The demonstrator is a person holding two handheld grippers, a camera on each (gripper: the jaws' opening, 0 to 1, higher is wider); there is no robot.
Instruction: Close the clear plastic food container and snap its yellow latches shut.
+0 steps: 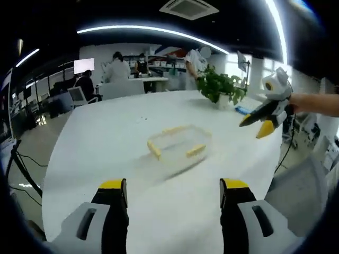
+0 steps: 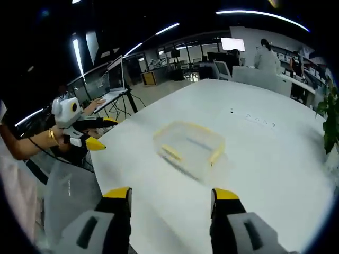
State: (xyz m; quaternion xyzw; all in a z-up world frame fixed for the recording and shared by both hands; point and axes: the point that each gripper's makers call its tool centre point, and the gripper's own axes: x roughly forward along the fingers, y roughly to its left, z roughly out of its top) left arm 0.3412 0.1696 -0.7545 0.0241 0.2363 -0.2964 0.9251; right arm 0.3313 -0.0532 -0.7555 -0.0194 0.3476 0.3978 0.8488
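The clear rectangular plastic food container (image 1: pixel 179 146) with yellow latches (image 1: pixel 195 151) sits mid-table (image 1: pixel 106 137), seemingly empty, both yellow-tipped grippers (image 1: pixel 173 191) (image 2: pixel 170 194) wide.

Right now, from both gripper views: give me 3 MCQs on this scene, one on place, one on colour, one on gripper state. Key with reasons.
1. Where is the clear container?
A. On the white table
B. On a chair
C. Held in a gripper

2. What colour are the container's latches?
A. Red
B. Yellow
C. Blue

3. How do the left gripper and right gripper stand?
A. Both shut on the container
B. One open, one clamped on a latch
C. Both open, clear of the container

Key:
1 A: it rests on the tabletop, seen in both views.
2 B: yellow strips sit along its rim.
3 C: each view shows its jaws spread with bare table between, container farther ahead.
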